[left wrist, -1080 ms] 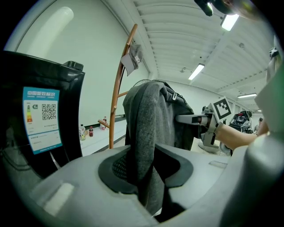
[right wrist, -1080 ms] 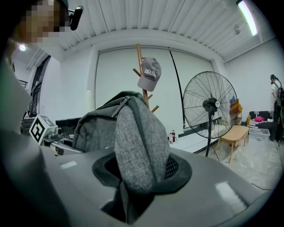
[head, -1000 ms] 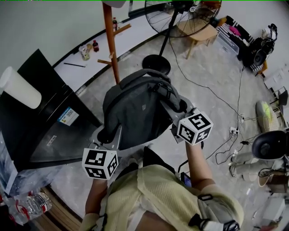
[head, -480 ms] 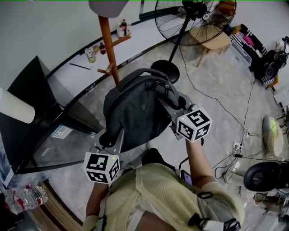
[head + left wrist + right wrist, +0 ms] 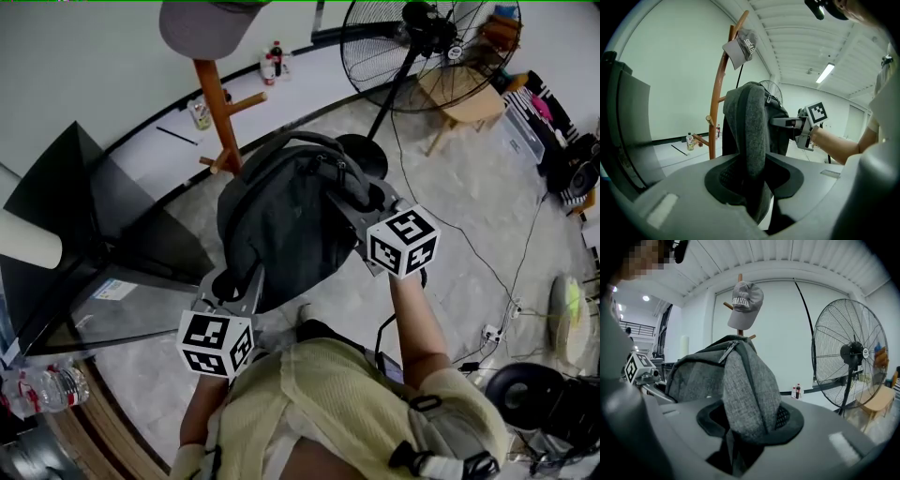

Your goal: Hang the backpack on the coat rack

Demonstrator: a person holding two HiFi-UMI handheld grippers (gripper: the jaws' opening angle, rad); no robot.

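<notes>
Backpack (image 5: 281, 234) nearer coat rack (image 5: 210, 94), foot seemingly hidden.

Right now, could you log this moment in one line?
left gripper: shut on backpack | right gripper: same | coat rack: ahead

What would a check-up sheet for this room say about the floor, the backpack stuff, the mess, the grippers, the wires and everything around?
Surface: pale marbled floor.
Job's things: grey backpack held up close to the wooden coat rack, not yet on a peg; a cap tops the rack.
Clutter: water bottle at lower left; small bottles by the wall.
Grippers: left hand-held gripper and right hand-held gripper each shut on backpack fabric.
Cables: thin cable crossing the floor.
Surroundings: standing fan, wooden stool, dark slanted panel.
</notes>
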